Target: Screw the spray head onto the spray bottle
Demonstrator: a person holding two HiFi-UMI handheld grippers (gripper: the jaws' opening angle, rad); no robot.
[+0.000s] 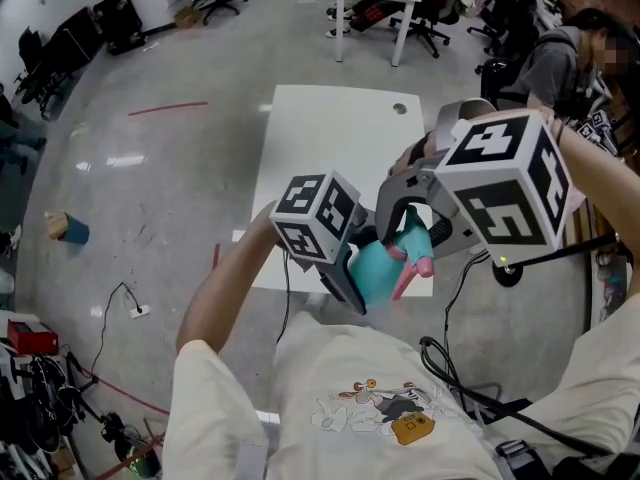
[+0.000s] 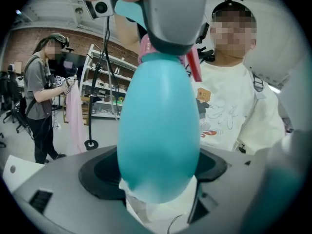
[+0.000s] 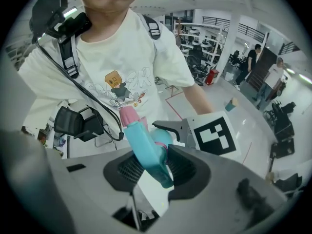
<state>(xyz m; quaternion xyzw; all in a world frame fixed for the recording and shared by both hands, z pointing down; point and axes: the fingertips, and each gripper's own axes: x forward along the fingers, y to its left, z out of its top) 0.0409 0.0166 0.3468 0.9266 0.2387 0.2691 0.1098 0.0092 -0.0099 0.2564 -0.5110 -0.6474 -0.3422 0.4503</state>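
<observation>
The teal spray bottle [image 1: 372, 274] is held in front of my chest, above the white table's near edge. My left gripper [image 1: 352, 280] is shut on it; in the left gripper view the bottle [image 2: 158, 130] fills the space between the jaws. The teal spray head [image 1: 413, 236] with its pink trigger [image 1: 410, 270] sits on the bottle's neck. My right gripper [image 1: 408, 226] comes down from above, and in the right gripper view the spray head [image 3: 146, 152] lies between both pads, which press on it. The bottle's neck and thread are hidden.
A white table [image 1: 330, 138] lies just beyond the grippers. A second person [image 1: 575, 58] stands at the back right by chairs and desks. Cables and a small block [image 1: 68, 228] lie on the grey floor at the left.
</observation>
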